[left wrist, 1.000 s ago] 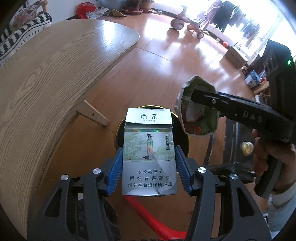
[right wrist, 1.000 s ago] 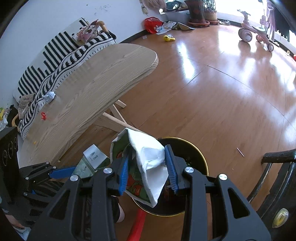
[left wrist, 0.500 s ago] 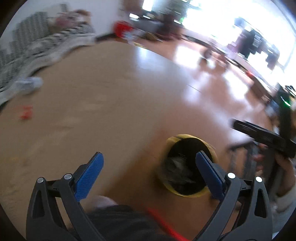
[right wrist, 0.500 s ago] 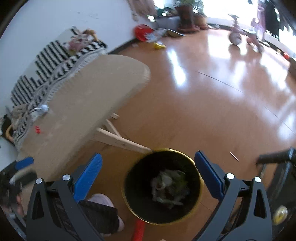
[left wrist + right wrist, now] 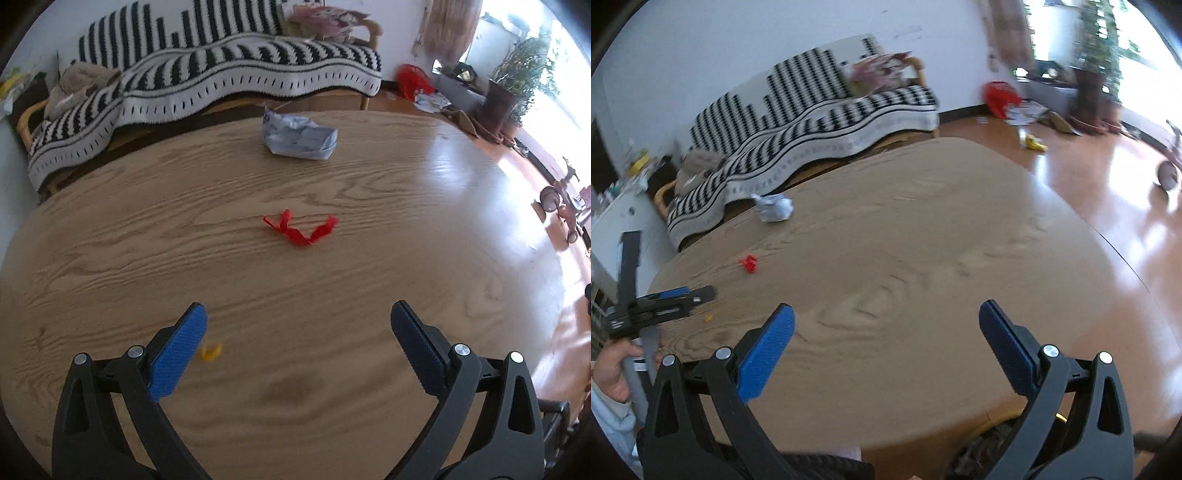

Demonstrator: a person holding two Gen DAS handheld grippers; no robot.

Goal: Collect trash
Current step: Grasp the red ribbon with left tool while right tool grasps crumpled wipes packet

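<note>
Both grippers have let go of what they carried a second ago, the left one a cigarette pack and the right one a crumpled wrapper, and have swung away from the black bin to face the wooden table [image 5: 369,295]. Left gripper [image 5: 298,334] now hangs over the tabletop with its blue pads [image 5: 177,350] spread wide and nothing between them. Straight ahead of it, well beyond the fingertips, lies a red scrap [image 5: 299,229], twisted into a zigzag. Farther ahead again, near the table's far edge, sits a crumpled pale-blue packet [image 5: 299,138]. A small yellow scrap [image 5: 210,352] lies on the wood just beside the left pad, on its inner side; whether it touches the pad cannot be told. Beyond the table runs a sofa under a black-and-white striped blanket [image 5: 221,74].

Right gripper [image 5: 886,334] is likewise wide open and empty, held over the near part of the table; this view is somewhat blurred. Far ahead and to its left are the same red scrap [image 5: 749,264] and pale-blue packet [image 5: 774,208], with the yellow scrap [image 5: 708,317] a tiny speck nearer in. At the far left of this view the left gripper [image 5: 701,293] shows side-on, held in a hand [image 5: 613,369], its tips close to the yellow speck. Low down between the right gripper's arms, under the table edge, a sliver of gold rim [image 5: 1060,417] shows
</note>
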